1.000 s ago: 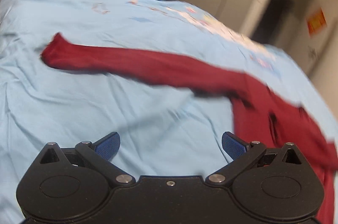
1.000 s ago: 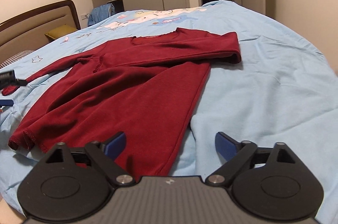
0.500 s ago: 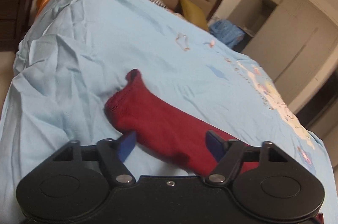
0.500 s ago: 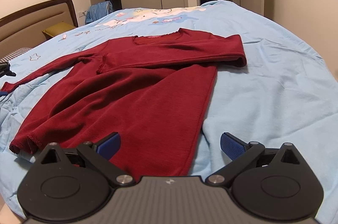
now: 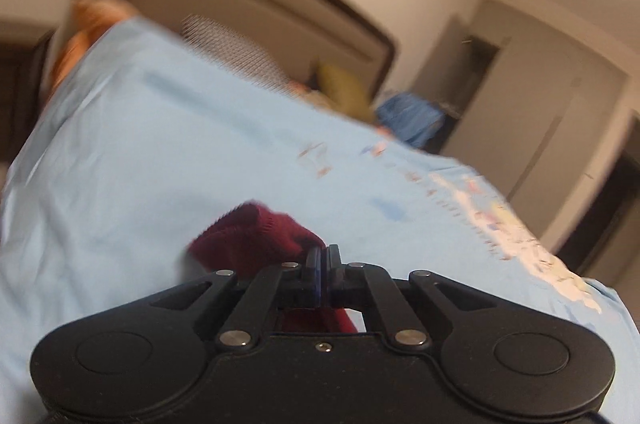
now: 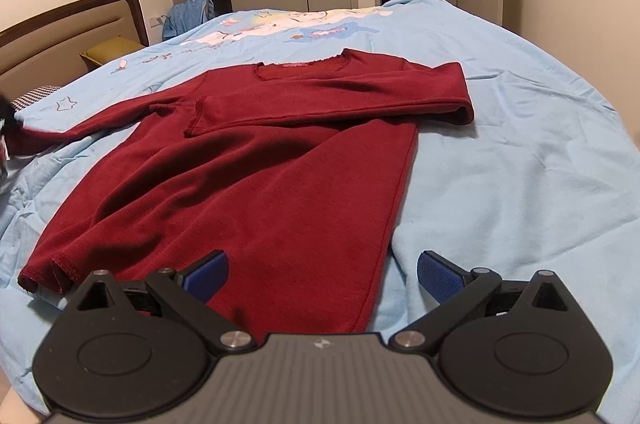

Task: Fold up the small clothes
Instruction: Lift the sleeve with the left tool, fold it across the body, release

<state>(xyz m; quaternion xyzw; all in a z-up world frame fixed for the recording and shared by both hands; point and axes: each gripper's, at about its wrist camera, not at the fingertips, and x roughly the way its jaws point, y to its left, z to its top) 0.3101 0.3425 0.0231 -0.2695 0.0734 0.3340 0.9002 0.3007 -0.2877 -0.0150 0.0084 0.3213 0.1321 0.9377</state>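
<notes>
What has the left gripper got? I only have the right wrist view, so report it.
Observer: The left gripper is shut on the red sleeve cuff.
Operator: Tell me where the cuff sits.
Observer: It bunches just ahead of the gripper, over the blue sheet. I cannot tell whether it is lifted.
Operator: Say what lies beyond it.
Observer: An orange pillow, blurred, past the sheet's far edge.
</notes>
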